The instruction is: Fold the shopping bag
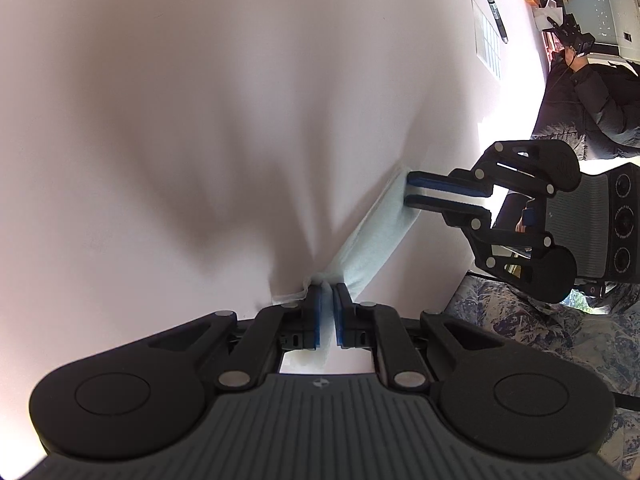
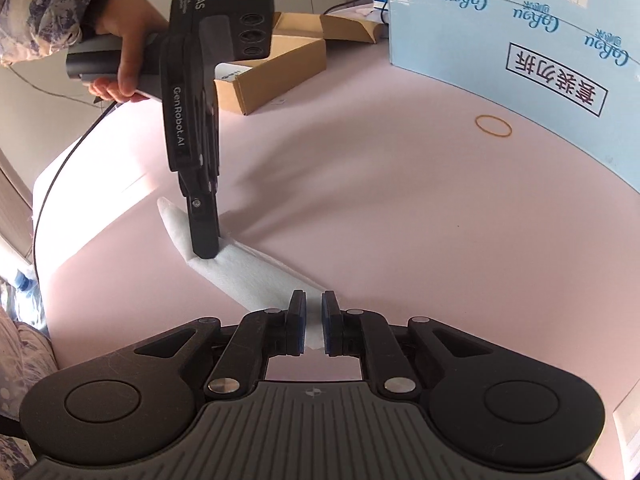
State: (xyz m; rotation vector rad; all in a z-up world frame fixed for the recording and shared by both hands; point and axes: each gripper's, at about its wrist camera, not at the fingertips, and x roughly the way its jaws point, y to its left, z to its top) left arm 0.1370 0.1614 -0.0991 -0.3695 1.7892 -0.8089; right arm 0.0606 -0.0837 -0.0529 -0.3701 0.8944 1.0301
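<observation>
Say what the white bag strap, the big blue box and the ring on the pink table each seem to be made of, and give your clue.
Bag strap: probably non-woven fabric, matt with a fuzzy grain, and it bends softly.
Blue box: likely cardboard, printed, with clear tape across it and flat stiff walls.
Ring: looks like a rubber band, a thin tan loop lying flat.

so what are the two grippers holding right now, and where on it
Both are shut on the pink bag's white strap: the left gripper at one end, the right gripper at the other.
</observation>
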